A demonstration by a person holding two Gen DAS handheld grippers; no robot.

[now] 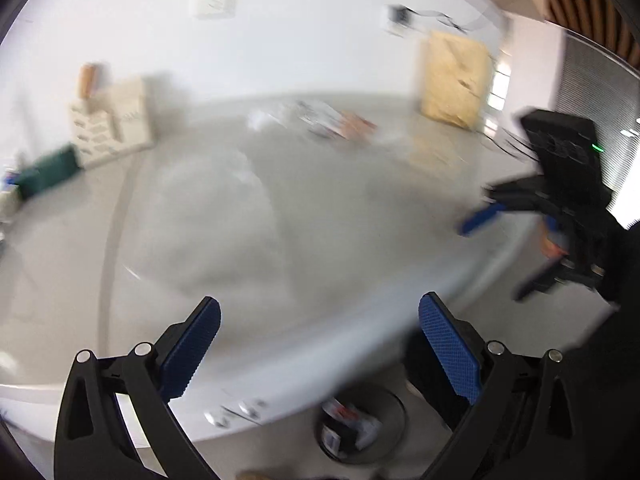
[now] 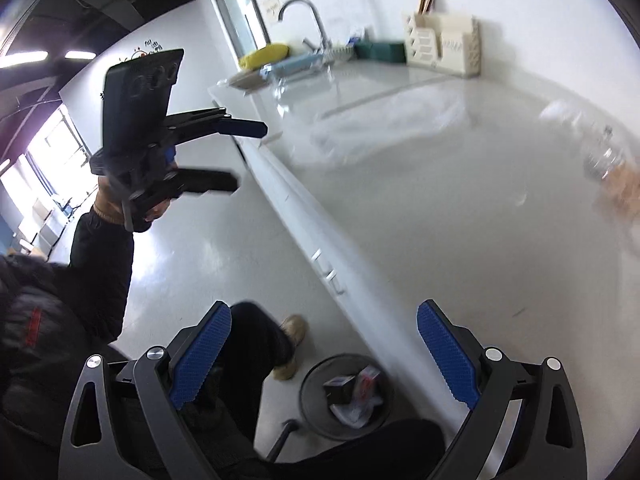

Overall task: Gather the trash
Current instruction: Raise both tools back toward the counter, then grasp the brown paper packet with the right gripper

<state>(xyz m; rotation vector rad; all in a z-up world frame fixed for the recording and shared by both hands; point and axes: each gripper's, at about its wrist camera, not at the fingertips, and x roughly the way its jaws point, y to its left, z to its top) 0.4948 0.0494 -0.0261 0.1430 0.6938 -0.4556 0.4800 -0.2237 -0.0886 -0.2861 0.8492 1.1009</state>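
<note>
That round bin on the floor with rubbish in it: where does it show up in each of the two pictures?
Left wrist view: the trash bin sits at the bottom centre, just below the counter edge, between the left gripper's fingers.
Right wrist view: the trash bin is at the bottom centre, on the floor beside the counter front.
Shared landmark: the cream organizer against the wall on the counter.

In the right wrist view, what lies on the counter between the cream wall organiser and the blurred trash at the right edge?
Bare grey counter. In the right wrist view nothing sits between the cream organiser and the blurred trash, apart from a motion-blurred pale smear I cannot identify.
</note>
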